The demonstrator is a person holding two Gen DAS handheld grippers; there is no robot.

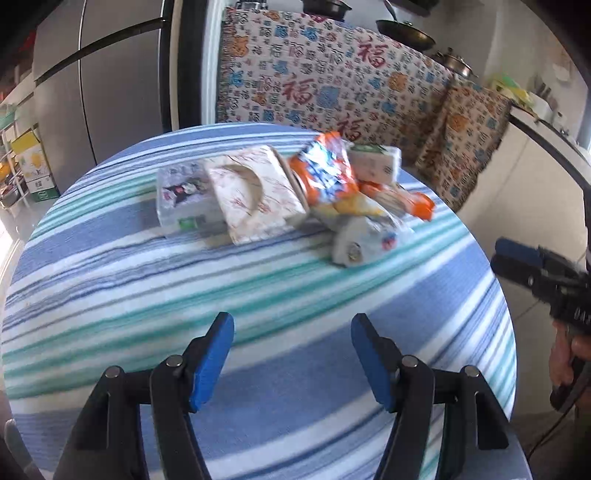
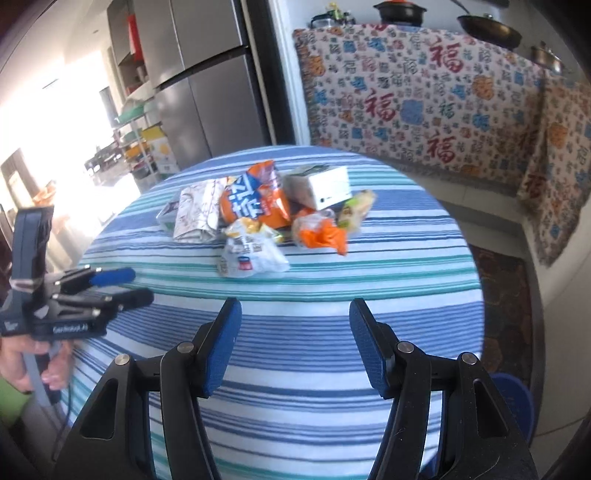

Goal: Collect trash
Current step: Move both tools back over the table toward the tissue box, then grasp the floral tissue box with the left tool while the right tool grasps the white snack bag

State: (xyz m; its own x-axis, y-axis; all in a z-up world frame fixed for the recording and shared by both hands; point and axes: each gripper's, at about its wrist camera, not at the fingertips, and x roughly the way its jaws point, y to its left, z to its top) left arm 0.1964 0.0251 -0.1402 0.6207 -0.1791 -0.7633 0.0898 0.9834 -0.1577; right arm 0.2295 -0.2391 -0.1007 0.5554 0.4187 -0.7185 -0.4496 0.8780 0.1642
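Note:
A heap of trash lies at the far middle of the round striped table [image 1: 110, 288] [image 2: 332, 314]. It holds an orange snack bag [image 1: 327, 171] [image 2: 255, 199], a white wrapper [image 1: 365, 236] [image 2: 251, 254], a small white carton [image 1: 375, 162] [image 2: 325, 186], a crumpled orange wrapper [image 1: 406, 199] [image 2: 321, 230], a patterned tissue box [image 1: 251, 192] [image 2: 195, 214] and a tissue pack [image 1: 183, 199]. My left gripper [image 1: 291, 354] [image 2: 129, 284] hovers open over the near table, nothing between its blue pads. My right gripper [image 2: 295, 343] [image 1: 509, 254] is open too, short of the heap.
A grey fridge [image 1: 92, 81] [image 2: 207, 74] stands behind the table. A patterned cloth [image 1: 332, 74] [image 2: 424, 92] covers the counter at the back, with pans [image 1: 406, 33] on top. A blue stool [image 2: 513, 398] sits under the table's right edge. Shelves with boxes [image 1: 33, 166] are at left.

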